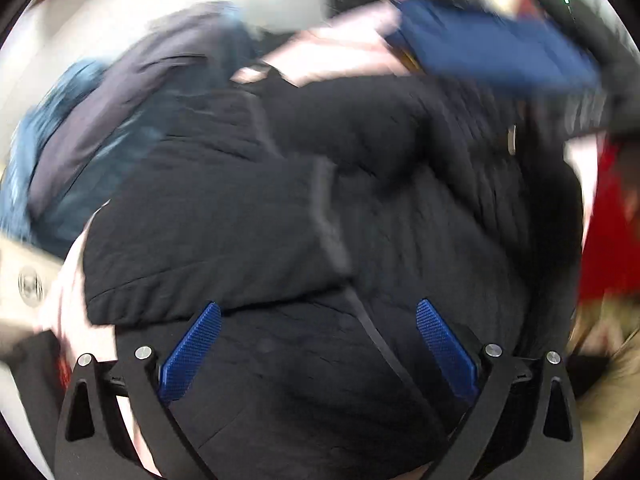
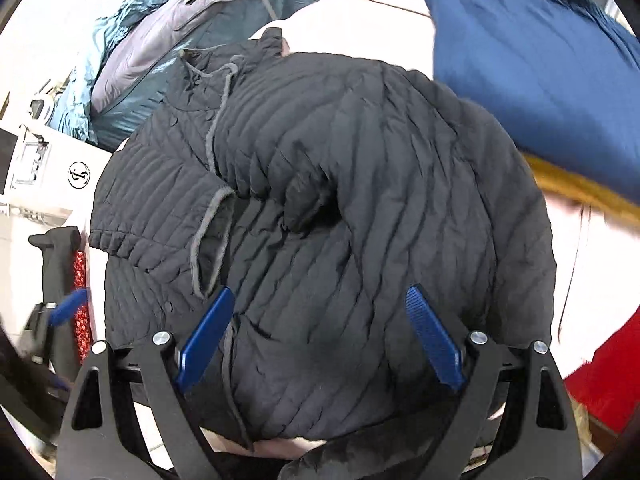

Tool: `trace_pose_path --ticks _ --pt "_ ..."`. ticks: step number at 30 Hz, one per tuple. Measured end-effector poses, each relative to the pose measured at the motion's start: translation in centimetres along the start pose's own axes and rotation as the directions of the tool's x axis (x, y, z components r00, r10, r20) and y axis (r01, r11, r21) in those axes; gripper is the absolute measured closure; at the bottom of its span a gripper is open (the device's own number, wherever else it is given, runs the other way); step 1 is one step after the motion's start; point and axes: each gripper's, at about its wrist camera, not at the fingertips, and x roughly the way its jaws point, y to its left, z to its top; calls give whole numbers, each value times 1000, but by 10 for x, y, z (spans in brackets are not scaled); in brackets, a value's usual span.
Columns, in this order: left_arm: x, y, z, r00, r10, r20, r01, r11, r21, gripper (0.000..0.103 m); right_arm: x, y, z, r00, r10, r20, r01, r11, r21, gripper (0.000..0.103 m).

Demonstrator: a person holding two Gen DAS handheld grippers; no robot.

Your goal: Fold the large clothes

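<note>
While the left gripper (image 1: 318, 346) hovers with jaws spread wide and empty, the black quilted jacket (image 2: 320, 184) lies bunched on a pale surface (image 2: 360, 16); the right gripper (image 2: 320, 336), equally wide and empty, hangs above it.

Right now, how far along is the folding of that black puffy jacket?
Partly done: the black quilted jacket lies bunched on the pale surface, one sleeve already across its body. In hand: nothing; the left gripper and right gripper are open above it. Left: the final folds, and probably the blue garment and grey-teal pile.
</note>
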Motion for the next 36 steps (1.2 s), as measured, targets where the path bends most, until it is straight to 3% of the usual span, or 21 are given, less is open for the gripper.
trace_pose_path --ticks 2,4,5,6,8,13,16,18,20,23,24,28,29,30,31,32,34,36 --pt "35 -19 -7 993 87 -84 -80 993 82 6 -5 -6 -9 1000 -5 -1 5 1000 12 16" --pt "66 -24 -16 981 107 -164 -90 990 107 10 -6 -13 -17 1000 -12 -2 12 999 35 16" --pt "78 -23 -19 973 108 -203 -89 991 97 26 -7 -18 -22 1000 -15 -4 15 999 51 16" --pt "95 -18 -26 960 75 -268 -64 997 47 34 -9 -24 -26 1000 -17 -5 17 997 70 16" --pt "98 -7 -30 964 18 -266 -30 999 -41 41 -12 -33 -34 1000 -20 -4 20 995 101 16" --pt "71 10 -27 976 -51 -212 23 990 -136 83 -18 -52 -46 999 -42 6 40 986 160 16" --pt "42 25 -28 984 -100 -149 67 974 -215 92 -20 -56 -48 999 -46 14 43 985 170 16" --pt "19 39 -31 988 -116 -99 86 961 -265 103 -19 -55 -49 999 -50 16 47 986 162 16" --pt "-7 60 -37 998 -18 -61 -2 952 -307 103 -17 -54 -50 998 -55 14 52 987 154 16" --pt "-42 110 -53 1000 17 -4 -17 902 -431 103 -11 -51 -51 998 -65 3 64 989 136 16" --pt "-51 135 -64 998 66 -15 -65 874 -481 103 -8 -49 -50 997 -71 -4 71 989 128 16" --pt "-61 186 -94 981 175 -87 -194 815 -545 99 2 -42 -49 995 -90 -31 93 991 94 16" --pt "-61 191 -100 980 176 -89 -195 809 -554 79 3 -40 -49 995 -92 -31 94 991 91 16" --pt "-61 191 -100 983 165 -84 -184 811 -556 38 4 -39 -49 995 -93 -32 96 991 89 15" --pt "-58 186 -98 985 156 -68 -167 815 -555 25 4 -39 -49 995 -97 -32 100 991 91 14" --pt "-57 179 -96 987 159 -28 -148 818 -556 15 3 -39 -50 994 -103 -27 105 990 98 14" --pt "-51 168 -90 988 152 5 -125 831 -541 15 -1 -43 -51 993 -116 -13 116 986 119 14" --pt "-35 146 -72 994 110 -6 -99 871 -481 13 -10 -52 -52 991 -136 11 133 980 144 14"
